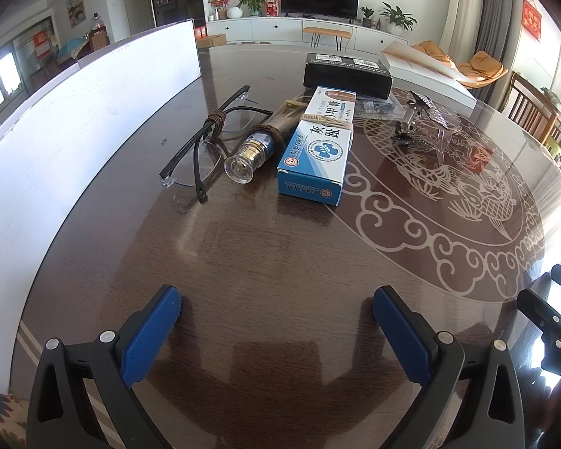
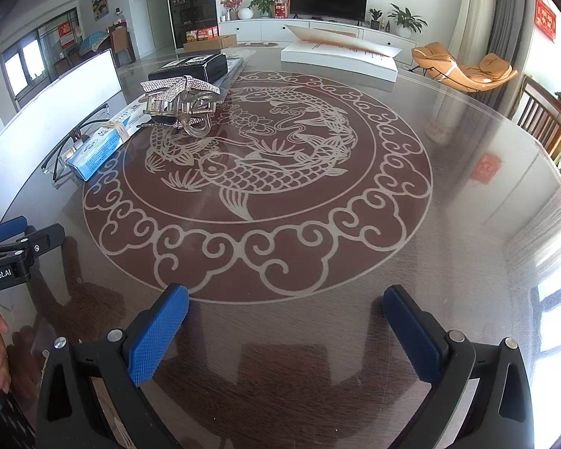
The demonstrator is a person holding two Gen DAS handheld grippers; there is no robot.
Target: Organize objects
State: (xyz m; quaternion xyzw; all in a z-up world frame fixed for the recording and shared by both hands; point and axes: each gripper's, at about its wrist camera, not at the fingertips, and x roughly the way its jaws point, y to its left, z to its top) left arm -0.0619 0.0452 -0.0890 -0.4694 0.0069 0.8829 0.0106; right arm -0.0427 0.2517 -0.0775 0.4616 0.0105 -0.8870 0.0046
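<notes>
— Left gripper (image 1: pixel 276 299)? Hung low over the table (image 1: pixel 265 254), blue ribbed pads spread wide, nothing between them. Aimed straight at the cluster ahead, probably to take a first pick.

— And the right gripper (image 2: pixel 286 299)? Likewise released and empty, held above the pale fish pattern (image 2: pixel 258 157), off to the side of the things, likely waiting its turn.

— Nearest the left one? Glasses (image 1: pixel 202 149), thin dark arms folded, clear lenses, a brown cord wound round the hinge. Just beside them, lying on its side, a small bottle (image 1: pixel 248 157): clear round cap, gold collar, cord wrapped round the body too.

— Then? Touching the bottle, a long blue-and-white cardboard box (image 1: pixel 318 146), flat-sided, easy to pinch across its width, judging by shape. Behind it, a glossy black box (image 1: pixel 346 75).

— Further right? A hair clip (image 2: pixel 183 108), clear plastic with glittering studs, curved and toothed; awkward to grip, by the look. Beyond, a white flat box (image 2: pixel 340 60).

— All loose still? Seemed so; grouped toward the white board (image 1: pixel 74 112), nothing sorted yet.
</notes>
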